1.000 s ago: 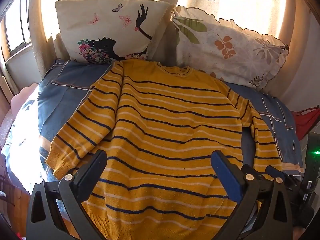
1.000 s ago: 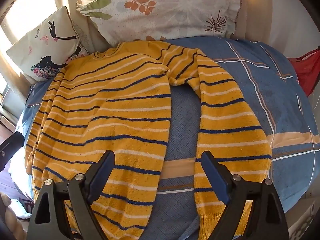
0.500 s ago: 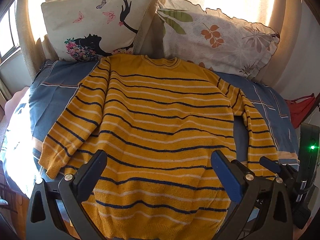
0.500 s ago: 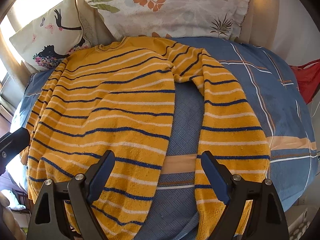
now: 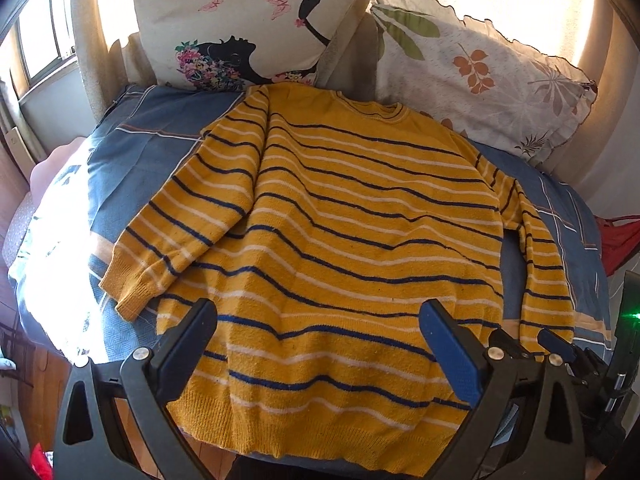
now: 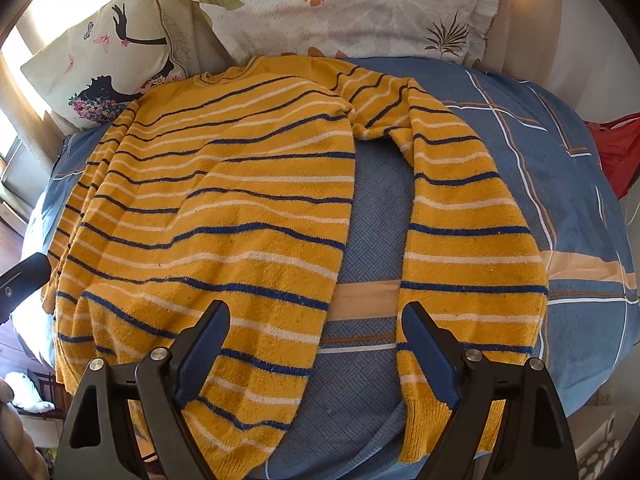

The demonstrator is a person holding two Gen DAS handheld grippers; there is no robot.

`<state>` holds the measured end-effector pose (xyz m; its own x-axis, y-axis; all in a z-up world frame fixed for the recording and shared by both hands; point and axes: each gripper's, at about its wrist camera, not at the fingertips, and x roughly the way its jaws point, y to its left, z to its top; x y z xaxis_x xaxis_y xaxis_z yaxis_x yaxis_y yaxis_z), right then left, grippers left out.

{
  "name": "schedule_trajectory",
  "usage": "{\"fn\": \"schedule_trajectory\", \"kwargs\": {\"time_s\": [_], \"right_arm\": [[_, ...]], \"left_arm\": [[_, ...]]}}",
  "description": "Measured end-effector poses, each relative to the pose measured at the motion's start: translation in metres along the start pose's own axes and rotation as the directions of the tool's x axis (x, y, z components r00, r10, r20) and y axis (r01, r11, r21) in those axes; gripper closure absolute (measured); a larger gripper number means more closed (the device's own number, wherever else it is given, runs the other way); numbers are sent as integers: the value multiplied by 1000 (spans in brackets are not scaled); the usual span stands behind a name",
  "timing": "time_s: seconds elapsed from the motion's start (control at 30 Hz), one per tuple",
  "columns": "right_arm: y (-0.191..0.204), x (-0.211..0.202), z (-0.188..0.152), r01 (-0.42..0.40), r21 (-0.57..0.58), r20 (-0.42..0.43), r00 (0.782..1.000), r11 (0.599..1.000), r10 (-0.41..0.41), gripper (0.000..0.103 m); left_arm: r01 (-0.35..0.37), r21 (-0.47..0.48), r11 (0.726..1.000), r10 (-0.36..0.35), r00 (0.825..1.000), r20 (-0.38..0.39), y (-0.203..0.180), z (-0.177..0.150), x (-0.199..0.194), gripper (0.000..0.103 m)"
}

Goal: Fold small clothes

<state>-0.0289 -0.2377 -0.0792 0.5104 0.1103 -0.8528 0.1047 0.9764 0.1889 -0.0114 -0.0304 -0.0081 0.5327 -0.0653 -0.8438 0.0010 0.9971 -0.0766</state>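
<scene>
Striped sweater lies flat on the bed, collar far, hem near, long axis running away from both tools. Right tool, wide open and empty, hovers nearest the right sleeve; left tool, likewise agape and empty, straddles the hem.

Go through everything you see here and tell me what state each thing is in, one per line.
Sweater: spread flat on the bed, unfolded.
Left sleeve: angled outward, cuff beside the hem.
Right sleeve: lying straight, apart from the body.
Left claw: open, empty, over the hem.
Right claw: open, empty.
Pillows: propped upright against the curtain.
</scene>
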Motion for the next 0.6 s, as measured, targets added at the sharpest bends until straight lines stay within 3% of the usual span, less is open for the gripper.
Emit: {"fn": "schedule_trajectory", "kwargs": {"time_s": [0.6], "right_arm": [[7,8,-18,-19,-40,-54,998,999,16,12]], "left_arm": [[-70,-33,997,70,998,-9,9,-23,-7,10]]}}
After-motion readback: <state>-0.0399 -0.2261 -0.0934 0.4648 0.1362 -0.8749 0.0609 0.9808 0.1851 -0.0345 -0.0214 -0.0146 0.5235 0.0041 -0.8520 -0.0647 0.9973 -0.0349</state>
